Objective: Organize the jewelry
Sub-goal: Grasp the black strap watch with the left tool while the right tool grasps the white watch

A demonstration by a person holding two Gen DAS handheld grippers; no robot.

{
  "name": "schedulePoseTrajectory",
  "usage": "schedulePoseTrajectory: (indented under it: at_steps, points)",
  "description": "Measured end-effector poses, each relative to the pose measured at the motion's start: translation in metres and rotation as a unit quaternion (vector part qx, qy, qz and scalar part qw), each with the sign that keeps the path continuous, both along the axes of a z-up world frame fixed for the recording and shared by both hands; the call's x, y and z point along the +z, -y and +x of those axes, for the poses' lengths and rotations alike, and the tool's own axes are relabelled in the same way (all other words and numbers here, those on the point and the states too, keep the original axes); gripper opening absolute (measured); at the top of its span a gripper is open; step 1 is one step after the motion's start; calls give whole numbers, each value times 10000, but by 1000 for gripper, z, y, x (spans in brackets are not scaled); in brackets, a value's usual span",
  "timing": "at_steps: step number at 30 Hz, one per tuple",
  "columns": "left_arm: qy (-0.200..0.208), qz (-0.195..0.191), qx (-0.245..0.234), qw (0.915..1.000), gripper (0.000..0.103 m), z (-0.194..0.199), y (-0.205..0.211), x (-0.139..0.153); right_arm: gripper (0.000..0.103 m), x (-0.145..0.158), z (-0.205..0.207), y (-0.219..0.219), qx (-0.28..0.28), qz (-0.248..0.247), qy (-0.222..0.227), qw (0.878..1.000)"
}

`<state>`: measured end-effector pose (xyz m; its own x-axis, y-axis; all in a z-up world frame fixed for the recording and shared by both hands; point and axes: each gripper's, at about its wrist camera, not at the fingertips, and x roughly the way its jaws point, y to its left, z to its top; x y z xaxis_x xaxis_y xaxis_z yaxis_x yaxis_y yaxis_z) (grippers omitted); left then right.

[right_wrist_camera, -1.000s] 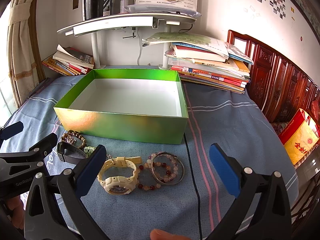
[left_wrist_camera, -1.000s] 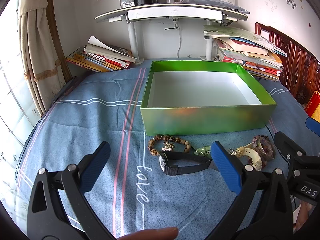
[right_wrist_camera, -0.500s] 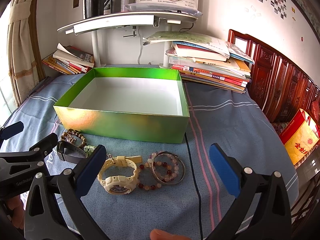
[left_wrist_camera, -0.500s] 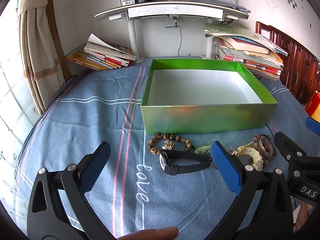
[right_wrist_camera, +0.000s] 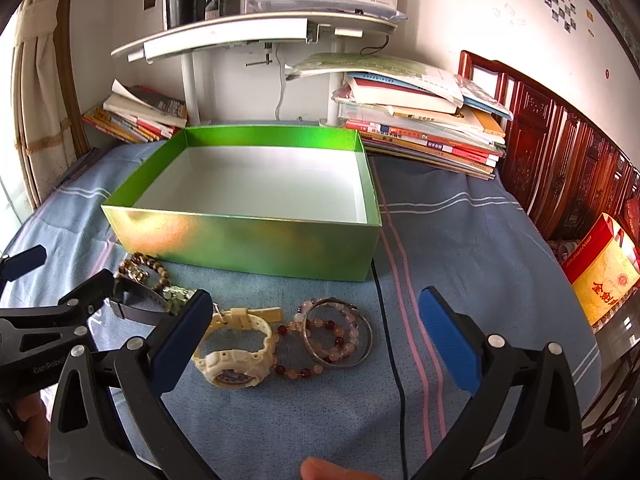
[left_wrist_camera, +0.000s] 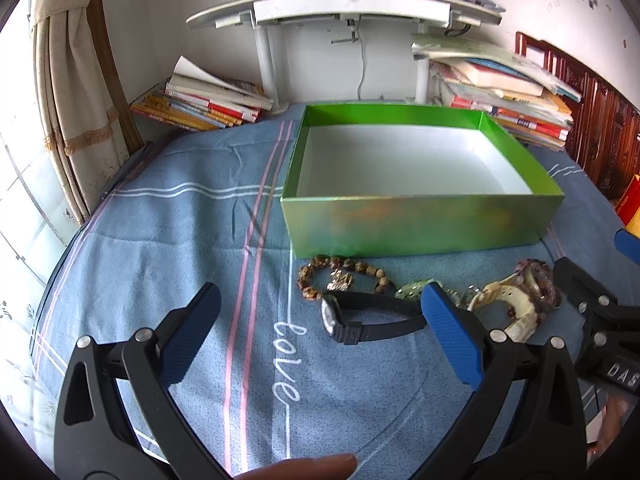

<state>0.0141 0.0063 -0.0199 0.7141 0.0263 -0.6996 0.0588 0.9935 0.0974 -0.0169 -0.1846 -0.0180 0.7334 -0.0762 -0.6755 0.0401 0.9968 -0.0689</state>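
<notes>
Both tongs, the left gripper (left_wrist_camera: pixel 320 328) and the right gripper (right_wrist_camera: pixel 316 334), are released and hold nothing above the blue cloth (left_wrist_camera: pixel 180 220). Between their fingers lie a black strap watch (left_wrist_camera: pixel 360 318), a cream plastic watch (right_wrist_camera: pixel 236 354) and bead bracelets (right_wrist_camera: pixel 332 334), just before the empty green cardboard box (right_wrist_camera: pixel 248 240).

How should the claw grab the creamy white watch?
Grip the cream watch by its strap loop, coming straight down from above. It lies flat with its face toward the camera, and the band stands up as an open ring, so one jaw could slip inside and one outside.
</notes>
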Motion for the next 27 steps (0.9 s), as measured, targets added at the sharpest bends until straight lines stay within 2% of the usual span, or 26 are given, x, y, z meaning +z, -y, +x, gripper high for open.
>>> schedulePoseTrajectory:
  at_steps: [3,5,7,10,12,14,17,21,22,24,27]
  points:
    - [-377,163,171,9990,99,13,-8,-13,101,-7,16,30,-247,-292,-463,9982]
    - [-585,72,239,9980,99,19,-17,-21,100,-10,20,56,-388,-3,-743,9965]
    - [-751,-129,272,9967,95,24,-25,-26,94,-10,21,71,-415,221,-932,9945]
    - [-811,-234,124,9964,87,24,-28,-30,85,-13,20,64,-319,36,-1049,9940]
    - [-774,-139,9,9969,82,22,-24,-30,69,-20,20,50,-40,-2,-1215,9926]
    - [-768,-125,-86,9969,78,20,-21,-30,60,-26,22,37,161,-17,-1338,9909]
    - [-839,-223,-168,9961,76,20,-22,-31,60,-31,20,20,423,110,-1317,9903]
    - [-873,-358,-204,9953,78,22,-22,-32,61,-17,15,4,729,449,-1135,9898]
    - [-911,-424,-252,9946,81,23,-21,-33,63,-14,15,1,815,522,-1117,9890]
    - [-965,-546,-354,9932,83,24,-18,-34,76,-10,13,-8,1031,614,-1036,9874]
    - [-1033,-559,-498,9918,84,27,-9,-37,79,-15,15,-23,1212,527,-1072,9854]
